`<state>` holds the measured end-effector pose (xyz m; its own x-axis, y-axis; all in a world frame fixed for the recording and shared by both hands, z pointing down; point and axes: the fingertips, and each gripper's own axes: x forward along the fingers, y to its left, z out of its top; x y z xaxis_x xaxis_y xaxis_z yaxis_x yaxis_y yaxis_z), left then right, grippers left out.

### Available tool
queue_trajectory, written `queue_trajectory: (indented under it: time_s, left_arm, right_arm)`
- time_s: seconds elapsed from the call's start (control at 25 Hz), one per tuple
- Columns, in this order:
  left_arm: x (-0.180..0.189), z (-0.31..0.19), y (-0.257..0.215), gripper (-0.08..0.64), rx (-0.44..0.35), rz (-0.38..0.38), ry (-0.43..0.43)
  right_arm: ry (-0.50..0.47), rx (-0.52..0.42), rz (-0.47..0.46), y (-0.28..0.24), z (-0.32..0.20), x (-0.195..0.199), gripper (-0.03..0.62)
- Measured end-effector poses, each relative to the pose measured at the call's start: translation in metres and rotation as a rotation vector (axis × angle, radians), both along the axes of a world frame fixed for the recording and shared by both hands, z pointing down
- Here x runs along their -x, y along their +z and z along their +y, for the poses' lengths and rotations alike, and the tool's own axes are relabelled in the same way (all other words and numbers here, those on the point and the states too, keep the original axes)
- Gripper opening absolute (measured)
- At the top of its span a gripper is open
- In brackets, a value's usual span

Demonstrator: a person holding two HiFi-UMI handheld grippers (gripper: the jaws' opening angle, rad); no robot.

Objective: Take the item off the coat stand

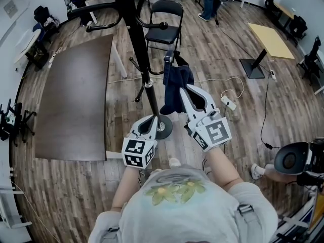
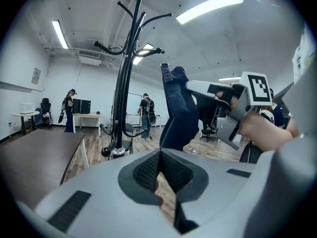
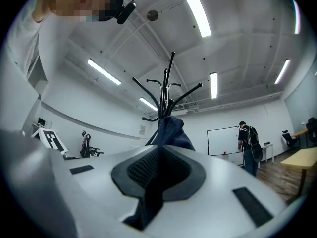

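Note:
The black coat stand (image 1: 135,29) rises from its round base (image 1: 163,129) just ahead of me. A dark blue garment (image 1: 174,87) hangs to the right of the pole, apart from the hooks, with my right gripper (image 1: 178,79) shut on it. In the right gripper view the blue cloth (image 3: 171,130) is pinched between the pads and trails down below them (image 3: 148,202). My left gripper (image 1: 153,122) sits low beside the stand's base, shut with nothing in it. The left gripper view shows the garment (image 2: 181,113) dangling from the right gripper (image 2: 200,88), clear of the stand (image 2: 124,83).
A black folding chair (image 1: 164,22) stands behind the stand. A dark brown tabletop (image 1: 73,100) fills the left. A yellow table (image 1: 271,39) is at the right, with a cable and plug (image 1: 228,101) on the wooden floor. People stand at the far wall (image 2: 146,110).

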<state>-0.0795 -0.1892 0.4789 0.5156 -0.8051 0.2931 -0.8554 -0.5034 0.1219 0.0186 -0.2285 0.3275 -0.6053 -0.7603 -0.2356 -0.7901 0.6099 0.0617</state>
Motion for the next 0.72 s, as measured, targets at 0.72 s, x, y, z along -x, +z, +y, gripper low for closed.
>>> queue_trajectory:
  time_s: [0.72]
  left_arm:
    - [-0.007,0.008,-0.001,0.015,0.004,0.02,-0.003]
  right_arm:
    - [-0.027,0.126,0.013,0.052,0.022,-0.007,0.031]
